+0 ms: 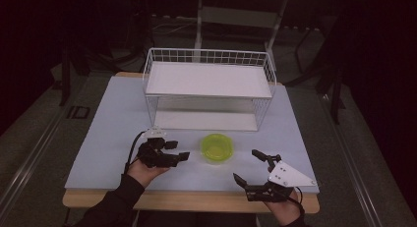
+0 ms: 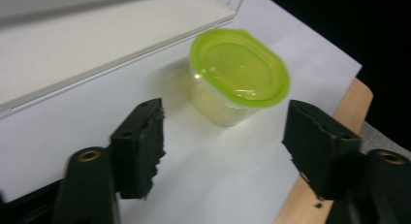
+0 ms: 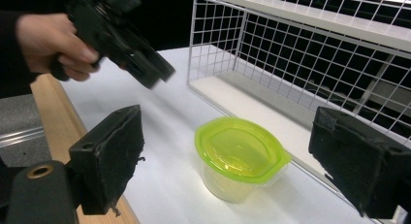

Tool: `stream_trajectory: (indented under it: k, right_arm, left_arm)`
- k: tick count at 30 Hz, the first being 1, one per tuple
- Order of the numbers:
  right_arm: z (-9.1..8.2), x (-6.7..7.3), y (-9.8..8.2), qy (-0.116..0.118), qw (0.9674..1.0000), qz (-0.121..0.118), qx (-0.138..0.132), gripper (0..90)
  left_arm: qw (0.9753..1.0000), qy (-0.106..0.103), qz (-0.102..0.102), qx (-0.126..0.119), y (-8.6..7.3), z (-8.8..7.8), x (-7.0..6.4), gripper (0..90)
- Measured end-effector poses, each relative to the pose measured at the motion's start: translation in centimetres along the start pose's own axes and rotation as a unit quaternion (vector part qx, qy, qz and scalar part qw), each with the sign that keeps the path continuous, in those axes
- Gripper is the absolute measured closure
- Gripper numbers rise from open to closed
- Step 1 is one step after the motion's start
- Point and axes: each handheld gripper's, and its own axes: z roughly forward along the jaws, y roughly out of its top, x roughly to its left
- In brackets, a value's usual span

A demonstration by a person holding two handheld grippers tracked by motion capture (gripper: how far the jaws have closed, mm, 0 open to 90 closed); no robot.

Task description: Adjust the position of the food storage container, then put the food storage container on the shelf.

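A small clear container with a lime-green lid (image 1: 217, 147) stands upright on the pale table, in front of the wire rack. My left gripper (image 1: 179, 150) hovers just left of it, held in a hand, jaws open and empty. In the left gripper view the container (image 2: 240, 69) lies beyond the gripper (image 2: 223, 112), apart from both pads. My right gripper (image 1: 245, 164) sits near the table's front edge, right of the container, jaws wide open. The right gripper view has the container (image 3: 240, 149) ahead between the spread jaws (image 3: 228, 122), untouched, and the left gripper (image 3: 145, 64) raised at upper left.
A white wire rack (image 1: 209, 87) with a flat top shelf and a lower board stands behind the container at mid table. The table (image 1: 113, 133) has a wooden front edge (image 1: 196, 200). Dark floor and furniture legs surround it.
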Motion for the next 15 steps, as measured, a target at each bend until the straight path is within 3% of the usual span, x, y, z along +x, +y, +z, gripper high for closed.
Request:
stream_trajectory:
  k: [5,9,14,15]
  right_arm:
    - [-0.1,-0.1,0.0,0.010,0.9999,0.012,0.002,12.2]
    - [-0.2,-0.3,0.2,-0.003,0.9999,0.014,0.005,12.3]
    - [-0.3,-0.4,0.5,-0.014,0.9998,0.009,0.006,16.6]
    - [0.0,-0.6,0.8,-0.003,0.9997,0.000,0.023,17.2]
  left_arm:
    - [0.9994,-0.026,0.001,-0.022,0.0,-0.9,-1.3,27.2]
    - [0.9990,-0.037,0.002,-0.026,0.2,-1.1,-1.9,25.5]
    - [0.9990,-0.032,-0.001,-0.031,1.0,-1.5,-2.2,25.6]
    - [0.9990,-0.031,0.002,-0.033,1.3,-1.6,-2.4,25.6]
